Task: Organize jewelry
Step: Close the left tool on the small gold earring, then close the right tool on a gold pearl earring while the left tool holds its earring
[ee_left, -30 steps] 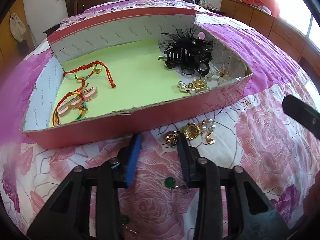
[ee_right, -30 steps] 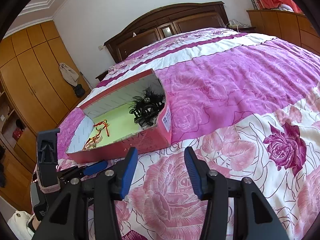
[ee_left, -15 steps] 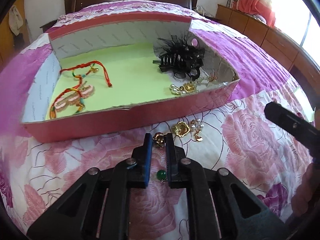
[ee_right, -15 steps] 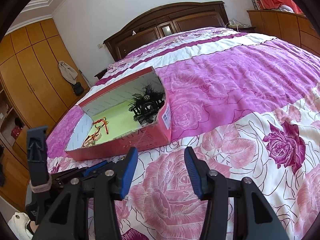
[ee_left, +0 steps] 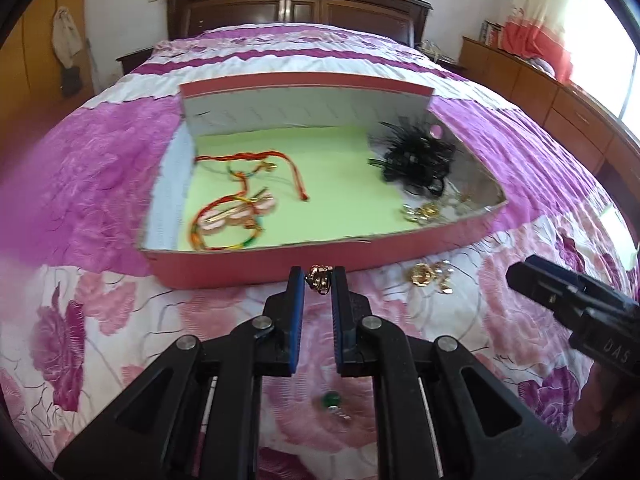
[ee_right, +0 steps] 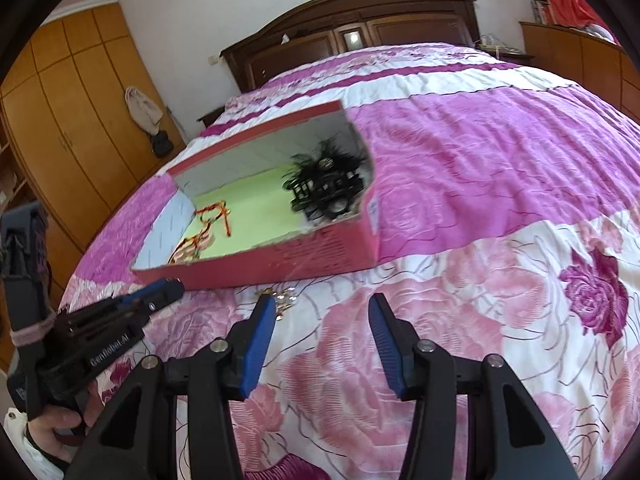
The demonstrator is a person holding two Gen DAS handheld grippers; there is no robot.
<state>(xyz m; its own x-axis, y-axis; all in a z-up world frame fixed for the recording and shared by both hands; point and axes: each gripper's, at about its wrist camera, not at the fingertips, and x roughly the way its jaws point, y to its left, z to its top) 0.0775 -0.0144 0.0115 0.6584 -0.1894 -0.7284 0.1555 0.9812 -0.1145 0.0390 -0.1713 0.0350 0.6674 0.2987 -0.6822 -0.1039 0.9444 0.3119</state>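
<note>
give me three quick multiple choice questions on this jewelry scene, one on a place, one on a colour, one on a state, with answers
1. Where is the black hair clip?
A. in the box's right end
B. on the bedspread
C. in the right gripper

2. What colour is the box floor?
A. white
B. light green
C. purple

3. What is the left gripper doing?
A. gaping wide over the box
B. shut on a gold earring
C. holding the red cord

Answers:
1 A, the clip lies inside by the right wall.
2 B, the lining under the bracelets is light green.
3 B, its pads pinch the gold earring in front of the box, while the right gripper is open and holds nothing.
</note>
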